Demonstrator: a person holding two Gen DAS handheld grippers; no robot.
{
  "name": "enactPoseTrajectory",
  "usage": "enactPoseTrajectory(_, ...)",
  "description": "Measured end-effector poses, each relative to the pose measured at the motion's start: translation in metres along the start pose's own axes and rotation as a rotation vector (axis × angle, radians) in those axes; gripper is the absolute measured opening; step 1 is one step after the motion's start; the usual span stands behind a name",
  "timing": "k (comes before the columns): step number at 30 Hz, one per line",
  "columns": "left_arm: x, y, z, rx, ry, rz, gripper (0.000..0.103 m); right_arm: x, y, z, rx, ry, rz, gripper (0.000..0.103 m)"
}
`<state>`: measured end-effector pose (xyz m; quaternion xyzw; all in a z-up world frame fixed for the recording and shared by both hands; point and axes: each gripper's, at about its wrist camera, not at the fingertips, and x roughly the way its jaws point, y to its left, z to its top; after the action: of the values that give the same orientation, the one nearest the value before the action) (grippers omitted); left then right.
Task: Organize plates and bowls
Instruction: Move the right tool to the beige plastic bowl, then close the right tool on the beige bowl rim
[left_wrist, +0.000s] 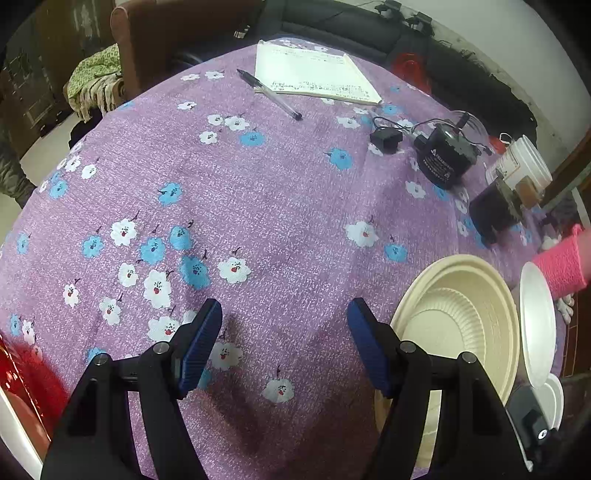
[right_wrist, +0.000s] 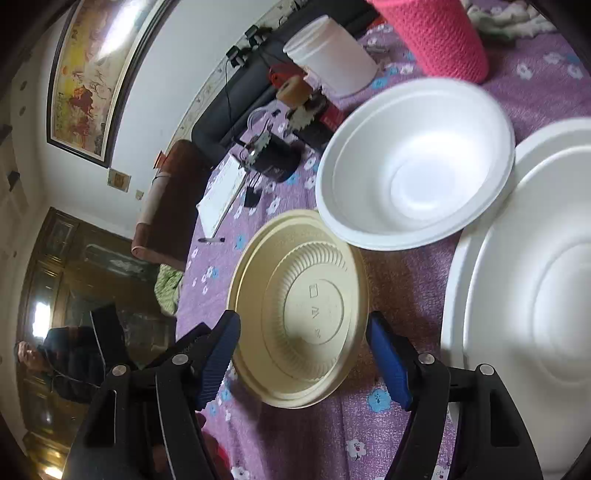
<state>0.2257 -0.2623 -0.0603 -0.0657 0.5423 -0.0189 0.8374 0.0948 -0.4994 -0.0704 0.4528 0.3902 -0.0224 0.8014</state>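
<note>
Two claws are in view, both released. We see the left claw (left_wrist: 284, 343) hanging over bare purple flowered cloth on the table (left_wrist: 258, 192), its blue pads well apart and nothing between them. The right claw (right_wrist: 303, 358) also stands agape; its pads flank the near part of the cream bowl (right_wrist: 299, 310) without visibly pressing on the rim, so we record no grasp.

From the left wrist view, the cream bowl (left_wrist: 458, 317) sits on the table to the right of the left claw, near its right finger. Further right, a white bowl (left_wrist: 537, 325) shows edge-on, and a pink knitted sleeve (left_wrist: 561, 266) reaches in above it.

From the right wrist view, the white bowl (right_wrist: 413, 166) lies beyond the cream bowl, apparently overlapping its far rim; we cannot tell whether they touch. A larger white plate (right_wrist: 524, 295) fills the right side, just beside both.

Other items at the far side of the table: a notepad (left_wrist: 314, 74) with a pen (left_wrist: 269, 94) beside it, a black round device (left_wrist: 443, 155) with cables, and a white lidded jar (left_wrist: 524, 162).
</note>
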Motion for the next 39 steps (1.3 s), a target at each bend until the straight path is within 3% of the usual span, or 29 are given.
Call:
enactPoseTrajectory(6,-0.007,0.007,0.004,-0.029,0.05,-0.092,0.07,0.002,0.0,0.002,0.004,0.047,0.022,0.07)
enactPoseTrajectory(12,-0.037,-0.003,0.0,0.011,0.008,-0.177,0.07,-0.005,-0.001,0.003,0.011,0.028,0.013,0.072)
enactPoseTrajectory(19,-0.026,-0.021,-0.006,0.051,0.038,-0.175,0.07,-0.009,-0.002,0.007,0.021,0.021,0.023,0.072)
enactPoseTrajectory(26,0.005,-0.025,-0.012,0.052,0.142,-0.173,0.07,0.001,-0.009,0.006,0.041,0.041,-0.011,0.07)
enactPoseTrajectory(31,0.004,-0.027,-0.014,0.059,0.115,-0.164,0.069,0.001,-0.01,0.007,0.03,0.023,-0.05,0.053)
enactPoseTrajectory(35,-0.002,-0.023,-0.017,0.053,0.089,-0.186,0.054,0.004,-0.013,0.006,0.034,0.032,-0.072,0.036)
enactPoseTrajectory(39,0.0,-0.024,-0.018,0.068,0.085,-0.194,0.025,0.005,-0.013,0.006,0.02,0.025,-0.102,0.018)
